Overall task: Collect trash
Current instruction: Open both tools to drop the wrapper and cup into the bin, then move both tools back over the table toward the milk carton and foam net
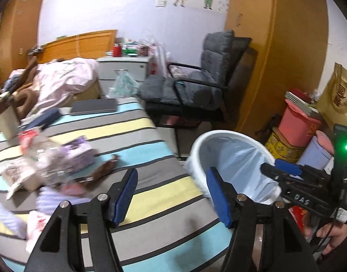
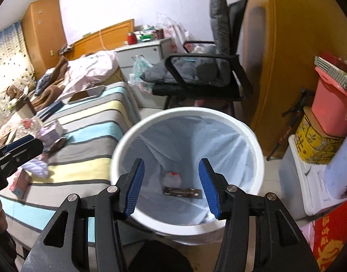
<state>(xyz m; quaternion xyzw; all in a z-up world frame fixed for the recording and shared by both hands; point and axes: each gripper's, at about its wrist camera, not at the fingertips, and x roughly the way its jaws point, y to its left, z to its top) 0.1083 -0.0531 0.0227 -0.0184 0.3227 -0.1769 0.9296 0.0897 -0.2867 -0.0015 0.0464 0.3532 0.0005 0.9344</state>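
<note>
**Both tongs empty over bed edge and bin**

Right tongs (image 2: 172, 184): blue pads spread wide, nothing between them. They hang directly above the mouth of the white trash bin (image 2: 256, 142), which is lined with a pale plastic bag (image 2: 221, 140). At the bottom of the liner lie a dark brown wrapper (image 2: 182, 192) and, just behind it, a small crumpled white wad with a red mark (image 2: 172, 178). The two look to be touching or nearly so.

Left tongs (image 1: 172, 196): also spread, holding nothing. They sit over the corner of the bed's striped cover (image 1: 150, 195), with the bin's rim just to their right. The right tongs' black body shows at the right edge of this view, a green light lit on it.

Trash left on the bed, blurred in both views: a brown wrapper (image 1: 105, 167) lying flat on a blue stripe, well ahead and left of the left tongs; beside it a purple box (image 1: 79, 153) and a heap of crinkled clear packaging (image 1: 48, 163); nearer the lower left, pink and pale lilac scraps (image 1: 44, 200). I cannot make out what the scraps are.

Further out: a flat dark tablet (image 1: 94, 107) on the bed, a pink quilt (image 1: 66, 79) bunched up by the headboard, a black chair with grey cushions (image 1: 196, 86) beyond the bin, and a pink storage tub (image 1: 298, 124) stacked by the wardrobe.
</note>
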